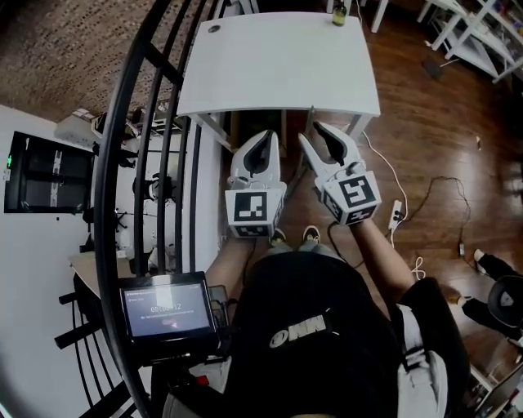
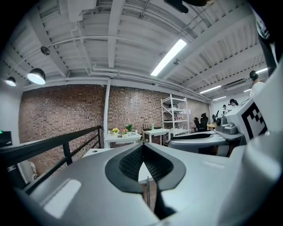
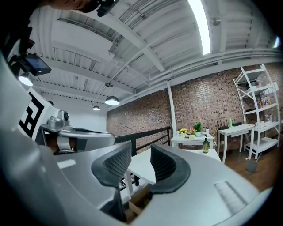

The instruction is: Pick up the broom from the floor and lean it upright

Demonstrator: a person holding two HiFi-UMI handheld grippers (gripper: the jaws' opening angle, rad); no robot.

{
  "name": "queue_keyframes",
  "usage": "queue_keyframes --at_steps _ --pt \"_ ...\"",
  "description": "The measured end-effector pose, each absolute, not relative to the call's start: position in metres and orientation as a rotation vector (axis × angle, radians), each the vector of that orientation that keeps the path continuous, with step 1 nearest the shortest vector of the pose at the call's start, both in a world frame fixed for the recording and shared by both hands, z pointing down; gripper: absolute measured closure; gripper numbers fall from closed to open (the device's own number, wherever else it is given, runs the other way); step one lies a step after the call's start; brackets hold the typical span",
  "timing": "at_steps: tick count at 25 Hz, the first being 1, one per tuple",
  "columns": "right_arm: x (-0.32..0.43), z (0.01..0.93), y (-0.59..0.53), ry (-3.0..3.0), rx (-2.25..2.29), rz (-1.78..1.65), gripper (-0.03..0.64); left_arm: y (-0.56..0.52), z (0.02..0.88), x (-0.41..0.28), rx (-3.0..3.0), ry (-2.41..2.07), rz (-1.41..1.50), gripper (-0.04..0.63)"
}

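1. A white counter (image 1: pixel 278 65) stands on a dark wooden floor (image 1: pixel 425 155), with a small bottle (image 1: pixel 339 15) near its far edge. A black railing (image 1: pixel 122 163) curves along the left. The gripper views show a brick wall (image 2: pixel 62 110) and a white beamed ceiling with strip lights.
2. A white shelf unit (image 3: pixel 258 114) stands at the far right of the room. A power strip (image 1: pixel 398 212) with its cable lies on the floor near the person's right arm.
3. What looks like the broom (image 3: pixel 250 164) is well away from both grippers, at the foot of the shelf unit. Its head is on the floor and its thin handle slants up toward the shelf. It is too small to tell whether it touches the shelf.
4. The person holds both forearms out in front, side by side, before the near edge of the counter. Both grippers point roughly level toward the counter, with their marker cubes facing up.
5. The left gripper (image 1: pixel 263 140) has its jaws closed, tips meeting, with nothing between them.
6. The right gripper (image 1: pixel 313 135) has its jaws a narrow gap apart and empty; only the counter shows beyond them.
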State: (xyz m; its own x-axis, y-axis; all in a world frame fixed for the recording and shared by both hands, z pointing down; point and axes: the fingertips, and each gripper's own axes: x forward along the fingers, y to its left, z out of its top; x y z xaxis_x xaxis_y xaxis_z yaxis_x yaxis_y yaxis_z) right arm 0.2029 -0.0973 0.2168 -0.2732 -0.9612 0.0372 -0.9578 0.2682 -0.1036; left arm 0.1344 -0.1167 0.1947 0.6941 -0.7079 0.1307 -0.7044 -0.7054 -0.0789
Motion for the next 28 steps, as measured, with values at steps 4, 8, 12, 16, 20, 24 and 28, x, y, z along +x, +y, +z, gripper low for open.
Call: queue_keyframes --at_steps 4,8,12,16,20,24,28 --pt "0.197 0.217 -0.080 2.463 -1.902 -0.194 0.583 -0.105 0.185 0.135 -2.854 1.203 -0.218 0.580" --pt "0.199 0.214 -0.068 2.455 -1.922 -0.207 0.612 -0.094 0.188 0.143 -2.856 1.189 -0.243 0.580" --pt "0.182 0.219 -0.080 2.466 -1.912 -0.181 0.612 -0.104 0.198 0.136 -2.865 1.165 -0.223 0.580" --pt "0.168 0.218 -0.088 2.484 -1.895 -0.154 0.614 -0.109 0.199 0.126 -2.868 1.172 -0.210 0.580" --pt "0.166 0.214 -0.094 2.480 -1.916 -0.115 0.614 -0.113 0.201 0.123 -2.872 1.172 -0.214 0.580" --pt "0.164 0.211 -0.097 2.476 -1.909 -0.102 0.614 -0.117 0.200 0.120 -2.868 1.180 -0.204 0.580" --pt "0.164 0.209 -0.101 2.466 -1.907 -0.100 0.614 -0.121 0.199 0.118 -2.866 1.185 -0.199 0.580"
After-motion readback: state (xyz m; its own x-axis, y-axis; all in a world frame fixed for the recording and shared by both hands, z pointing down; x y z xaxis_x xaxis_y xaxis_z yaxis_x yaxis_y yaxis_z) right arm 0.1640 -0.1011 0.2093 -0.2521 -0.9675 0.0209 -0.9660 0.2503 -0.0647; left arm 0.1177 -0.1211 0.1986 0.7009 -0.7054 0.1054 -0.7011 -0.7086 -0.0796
